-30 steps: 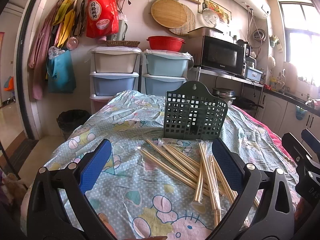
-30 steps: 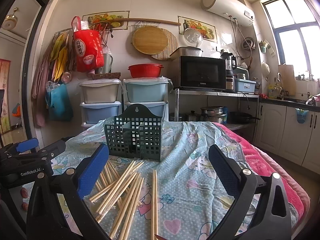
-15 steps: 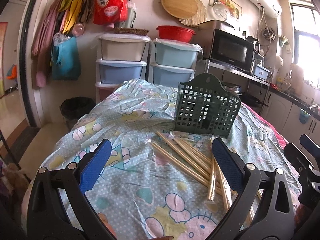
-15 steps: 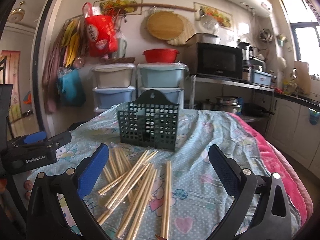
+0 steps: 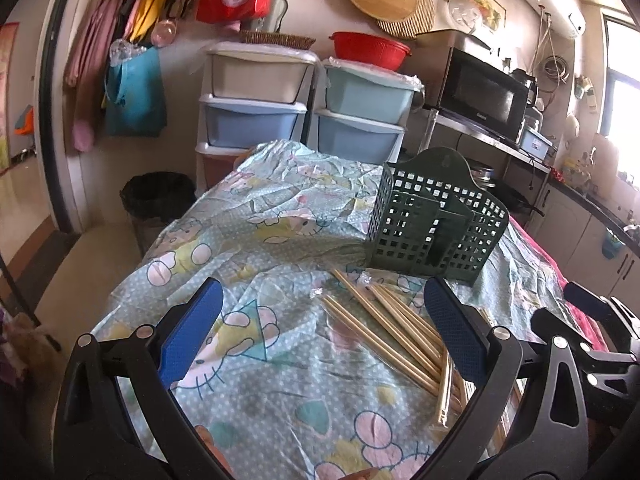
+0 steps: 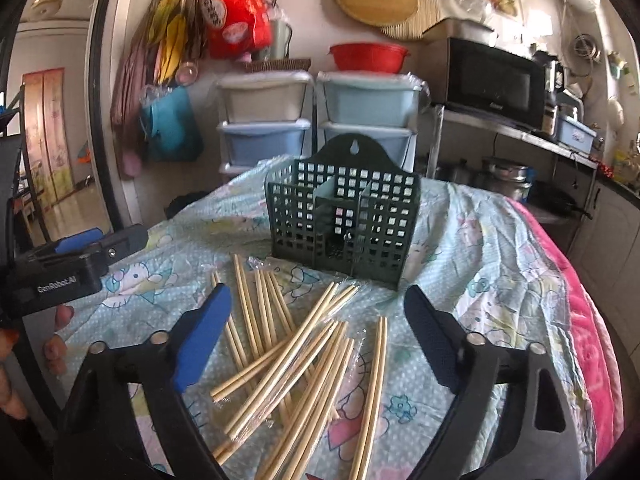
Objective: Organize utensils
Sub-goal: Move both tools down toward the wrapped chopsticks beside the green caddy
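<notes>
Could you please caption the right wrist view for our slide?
Right tongs closing above scattered wrapped chopsticks, nothing gripped, before an empty green slotted caddy on a cartoon-print tablecloth.

One green basket (image 6: 344,224) stands on the surface (image 6: 472,264), split into three compartments as far as can be told. Before it lie loose chopsticks (image 6: 296,352), roughly twenty, many overlapping, some in clear wrappers, so no exact count. Two claws show: left (image 5: 320,336) and right (image 6: 320,336).
</notes>
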Demonstrator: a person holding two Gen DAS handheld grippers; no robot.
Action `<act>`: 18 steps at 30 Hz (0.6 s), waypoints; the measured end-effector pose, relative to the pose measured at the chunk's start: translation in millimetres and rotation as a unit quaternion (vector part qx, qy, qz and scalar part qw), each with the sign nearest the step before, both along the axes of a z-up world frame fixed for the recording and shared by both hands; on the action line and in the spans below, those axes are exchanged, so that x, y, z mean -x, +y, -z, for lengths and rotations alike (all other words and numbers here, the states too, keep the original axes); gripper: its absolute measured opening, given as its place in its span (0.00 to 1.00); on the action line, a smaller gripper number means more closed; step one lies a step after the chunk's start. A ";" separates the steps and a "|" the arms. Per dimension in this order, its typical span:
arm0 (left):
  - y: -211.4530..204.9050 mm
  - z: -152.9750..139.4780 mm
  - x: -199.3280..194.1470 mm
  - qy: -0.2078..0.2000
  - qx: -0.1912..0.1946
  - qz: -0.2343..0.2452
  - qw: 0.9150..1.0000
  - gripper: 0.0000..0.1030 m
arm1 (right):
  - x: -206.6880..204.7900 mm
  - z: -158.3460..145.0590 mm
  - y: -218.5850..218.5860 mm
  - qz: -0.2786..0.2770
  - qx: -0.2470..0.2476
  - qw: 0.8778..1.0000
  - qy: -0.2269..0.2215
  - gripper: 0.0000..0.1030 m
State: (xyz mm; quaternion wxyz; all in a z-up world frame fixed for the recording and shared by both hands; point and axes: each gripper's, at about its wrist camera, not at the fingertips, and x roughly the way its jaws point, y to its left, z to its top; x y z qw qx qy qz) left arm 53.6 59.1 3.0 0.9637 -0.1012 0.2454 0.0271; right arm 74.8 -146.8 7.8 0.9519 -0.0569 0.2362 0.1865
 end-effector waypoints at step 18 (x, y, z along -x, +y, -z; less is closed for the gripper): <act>3.3 30.4 -52.2 0.105 0.034 0.051 0.993 0.87 | -89.9 27.6 16.6 -0.016 0.016 0.990 0.136 0.51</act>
